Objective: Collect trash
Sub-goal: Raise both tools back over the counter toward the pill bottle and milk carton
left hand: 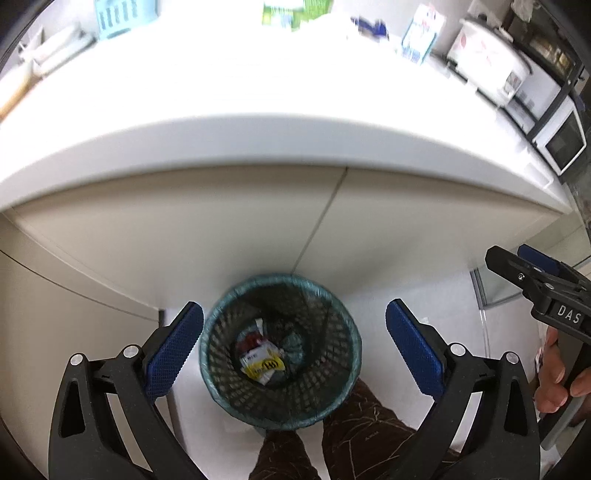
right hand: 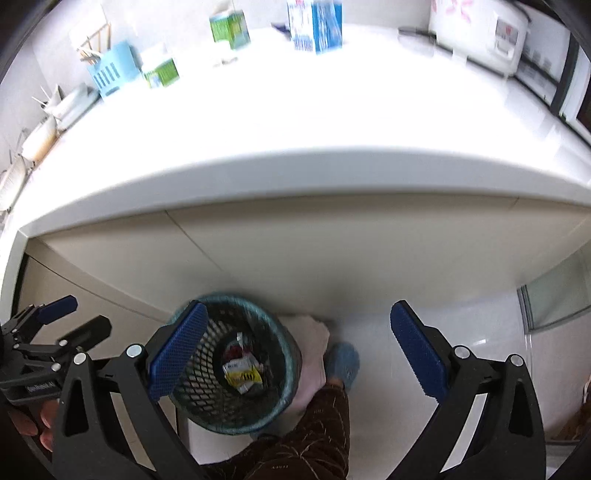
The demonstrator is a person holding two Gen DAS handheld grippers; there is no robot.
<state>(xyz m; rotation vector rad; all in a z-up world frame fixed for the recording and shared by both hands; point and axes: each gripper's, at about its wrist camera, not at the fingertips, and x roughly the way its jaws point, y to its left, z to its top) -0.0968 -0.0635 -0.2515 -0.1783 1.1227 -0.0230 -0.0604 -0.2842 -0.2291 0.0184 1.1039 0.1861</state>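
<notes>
Left wrist view: left gripper [left hand: 294,325] spread wide with nothing between the blue pads [left hand: 173,356], poised directly above a dark mesh bin [left hand: 280,352] on the pale floor [left hand: 373,302], close against the cabinet front [left hand: 221,236] under the white counter [left hand: 258,110]. In the bin bottom, crumpled wrappers [left hand: 262,360], one yellow and white, some red showing. Brown trouser legs [left hand: 354,428] just beside the bin. At the right edge, right gripper [left hand: 532,273] seen side-on, held by a hand [left hand: 561,373]; opening not readable from here. On the counter's far side, blurred: a blue basket [left hand: 114,16], cartons [left hand: 423,31], a white rice cooker [left hand: 487,55]. Right wrist view: right gripper [right hand: 298,326] also wide apart and empty, blue pads [right hand: 419,354] over bare floor to the right of the bin [right hand: 236,369], left pad overlapping the bin rim. Same wrappers [right hand: 242,369] inside. A blue slipper [right hand: 343,360] just beside the bin. Left gripper [right hand: 55,317] at the left edge, fingers apart.
</notes>
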